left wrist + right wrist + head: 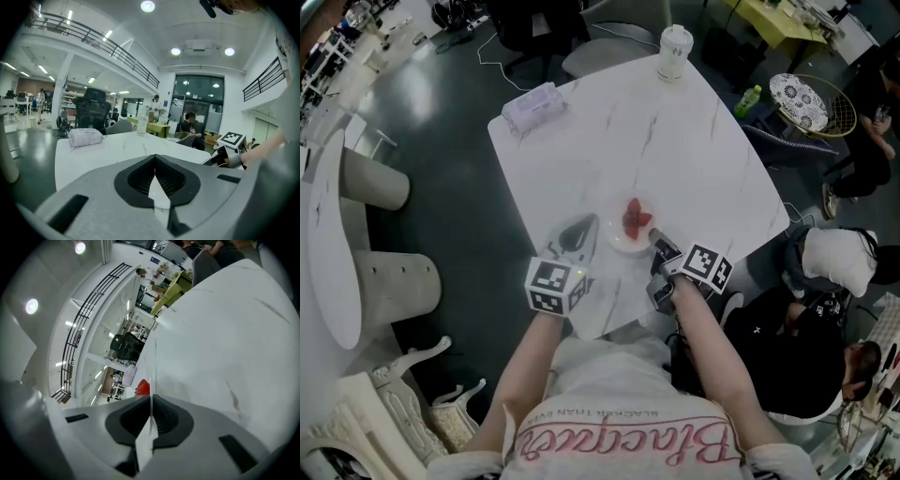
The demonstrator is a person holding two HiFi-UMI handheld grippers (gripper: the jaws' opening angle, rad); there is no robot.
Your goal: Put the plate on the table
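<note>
A small white plate [622, 243] with red fruit pieces [635, 218] is at the near part of the white marble table [675, 141]. My right gripper [656, 240] is shut on the plate's near right rim. In the right gripper view the rim [152, 376] runs edge-on as a thin line between the closed jaws of that gripper [151, 401], with a red piece [143, 387] just behind. I cannot tell whether the plate touches the table. My left gripper [578, 232] is just left of the plate, shut and empty [155, 164].
A tissue pack [534, 106] lies at the table's far left corner and a lidded cup [674, 52] stands at the far edge. A person [806, 347] sits close on the right. A round white table [328, 244] stands on the left.
</note>
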